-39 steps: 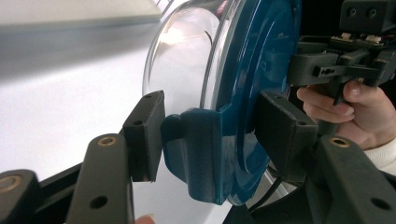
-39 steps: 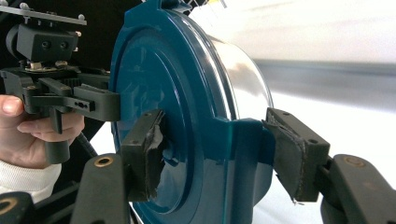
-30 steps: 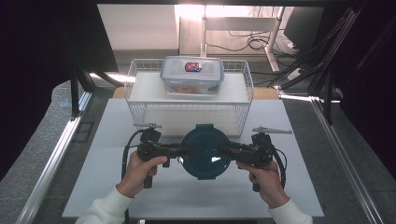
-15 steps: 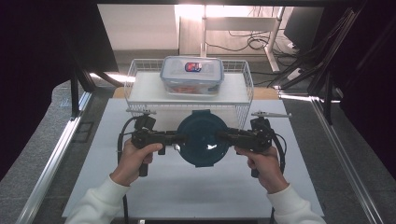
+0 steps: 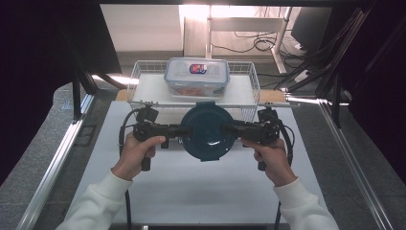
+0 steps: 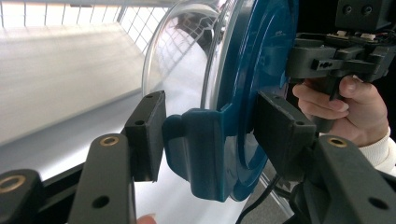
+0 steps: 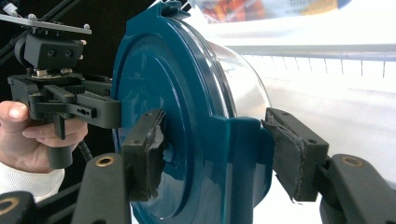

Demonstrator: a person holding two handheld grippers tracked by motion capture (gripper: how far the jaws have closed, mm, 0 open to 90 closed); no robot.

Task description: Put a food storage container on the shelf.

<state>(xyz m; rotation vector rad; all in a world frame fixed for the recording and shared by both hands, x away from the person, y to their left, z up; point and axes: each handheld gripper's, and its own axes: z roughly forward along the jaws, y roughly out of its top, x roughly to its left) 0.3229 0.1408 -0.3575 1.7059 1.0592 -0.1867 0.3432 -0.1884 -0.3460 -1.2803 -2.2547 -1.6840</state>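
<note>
White tabletop (image 5: 191, 191) | bowl (image 5: 207, 130) mid-frame, before basket (image 5: 253, 86) | left gripper (image 5: 178, 129) and right gripper (image 5: 229, 128) jaws each pinch a lid tab | keep level, lift evenly over basket wall.

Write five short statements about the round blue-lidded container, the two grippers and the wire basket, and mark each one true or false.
1. Both grippers carry the round container between them, the left gripper and the right gripper on opposite sides. True.
2. The container's lid is red. False: it is dark blue.
3. The jaws of the left gripper stand on either side of a blue latch tab of the lid. True.
4. The wire basket has nothing in it. False: a clear rectangular box with a clear lid sits inside.
5. The person grips the container with bare fingers. False: each hand holds a gripper handle, and only the gripper jaws meet the container.
</note>
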